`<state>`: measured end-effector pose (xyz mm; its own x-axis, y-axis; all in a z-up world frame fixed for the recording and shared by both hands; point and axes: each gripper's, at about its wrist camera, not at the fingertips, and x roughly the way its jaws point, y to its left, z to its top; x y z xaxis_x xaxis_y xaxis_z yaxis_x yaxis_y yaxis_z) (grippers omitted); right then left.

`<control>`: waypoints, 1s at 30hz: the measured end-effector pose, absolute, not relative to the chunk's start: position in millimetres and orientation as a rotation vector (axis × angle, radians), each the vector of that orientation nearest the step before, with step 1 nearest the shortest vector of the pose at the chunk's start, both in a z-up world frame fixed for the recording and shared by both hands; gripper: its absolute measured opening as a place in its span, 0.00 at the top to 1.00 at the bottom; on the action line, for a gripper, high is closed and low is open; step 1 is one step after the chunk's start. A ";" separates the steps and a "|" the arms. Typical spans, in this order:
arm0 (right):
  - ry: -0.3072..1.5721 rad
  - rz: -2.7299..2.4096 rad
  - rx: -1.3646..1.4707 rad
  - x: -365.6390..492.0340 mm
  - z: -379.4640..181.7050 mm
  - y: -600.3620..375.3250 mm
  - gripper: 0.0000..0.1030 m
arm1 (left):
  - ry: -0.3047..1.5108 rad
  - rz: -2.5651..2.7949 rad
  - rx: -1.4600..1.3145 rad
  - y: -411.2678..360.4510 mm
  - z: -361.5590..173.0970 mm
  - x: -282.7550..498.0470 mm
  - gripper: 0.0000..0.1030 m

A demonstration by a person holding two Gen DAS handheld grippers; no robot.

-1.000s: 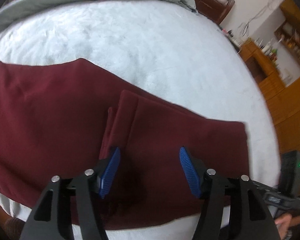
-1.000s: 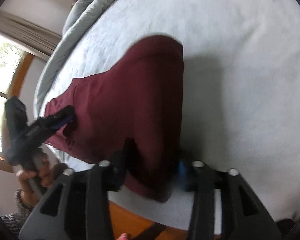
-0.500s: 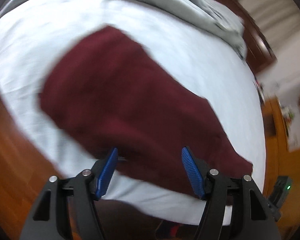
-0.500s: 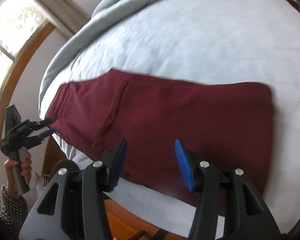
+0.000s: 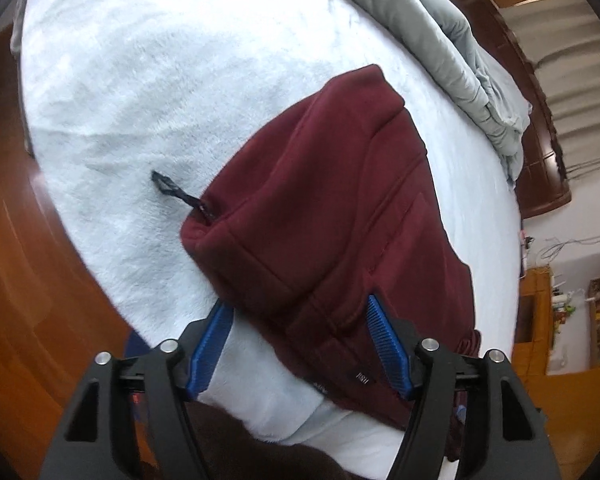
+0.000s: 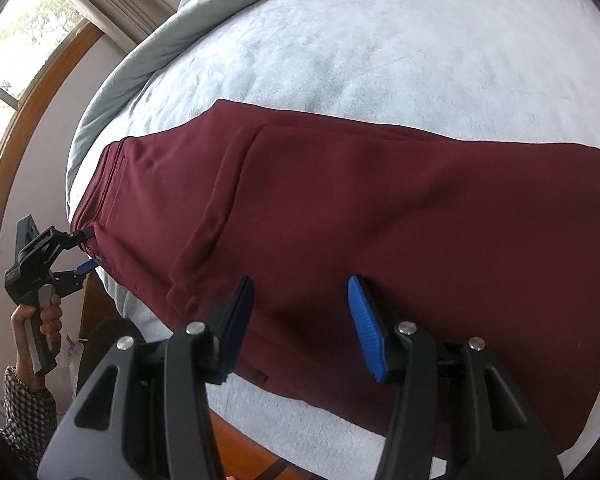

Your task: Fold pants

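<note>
The maroon pants [image 6: 380, 208] lie flat across the bed, folded lengthwise. Their waistband end [image 5: 340, 200] shows a black drawstring [image 5: 172, 190] trailing onto the blanket. My left gripper [image 5: 300, 312] is open and straddles the near corner of the waistband, its blue pads [image 5: 384, 340] apart from the cloth. In the right wrist view this left gripper [image 6: 87, 251] sits at the pants' left end, held by a hand [image 6: 40, 316]. My right gripper [image 6: 300, 292] hovers open over the pants' near edge at mid-length, gripping nothing.
A white fleece blanket [image 5: 160, 80] covers the bed, with a grey duvet [image 6: 148, 60] bunched along its far side. A dark wooden headboard [image 5: 540, 140] stands behind. Wood floor [image 5: 4, 240] lies below the near bed edge. A window [image 6: 12, 40] is at the left.
My left gripper travelled from the middle of the pants to the waistband end and rolled. My right gripper, which had cloth between its jaws, now stands open over the flat pants.
</note>
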<state>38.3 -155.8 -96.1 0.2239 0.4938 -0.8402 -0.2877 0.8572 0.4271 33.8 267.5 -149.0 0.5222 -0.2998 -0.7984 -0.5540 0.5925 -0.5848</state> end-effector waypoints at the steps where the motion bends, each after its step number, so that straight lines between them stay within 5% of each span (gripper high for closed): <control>1: 1.232 0.543 0.193 38.1 -96.3 -154.8 0.52 | 1.048 0.182 -0.980 267.0 -151.1 34.8 0.34; 8: 1.229 0.551 0.210 37.5 -97.0 -159.0 0.51 | 0.912 0.144 -1.037 266.1 -138.7 20.0 0.51; 11: 1.233 0.556 0.236 39.0 -99.1 -162.5 0.50 | 0.920 0.149 -1.038 268.7 -147.7 20.6 0.50; 13: 1.232 0.562 0.246 38.9 -99.7 -163.9 0.50 | 0.927 0.146 -1.091 273.1 -162.6 27.4 0.36; 18: 1.226 0.574 0.242 37.5 -99.2 -165.4 0.50 | 0.931 0.190 -1.111 270.5 -168.5 37.0 0.34; 22: 1.225 0.579 0.252 38.1 -99.8 -167.3 0.50 | 0.886 0.205 -1.117 269.1 -156.7 28.6 0.64; 30: 1.238 0.596 0.326 40.3 -99.7 -176.9 0.50 | 0.769 0.122 -0.993 240.0 -106.6 31.4 0.74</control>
<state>40.3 -176.9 -99.7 0.2027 0.5868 -0.7840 -0.2464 0.8054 0.5391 31.4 240.0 -106.6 0.7352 -0.2415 -0.6334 -0.4256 0.5629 -0.7086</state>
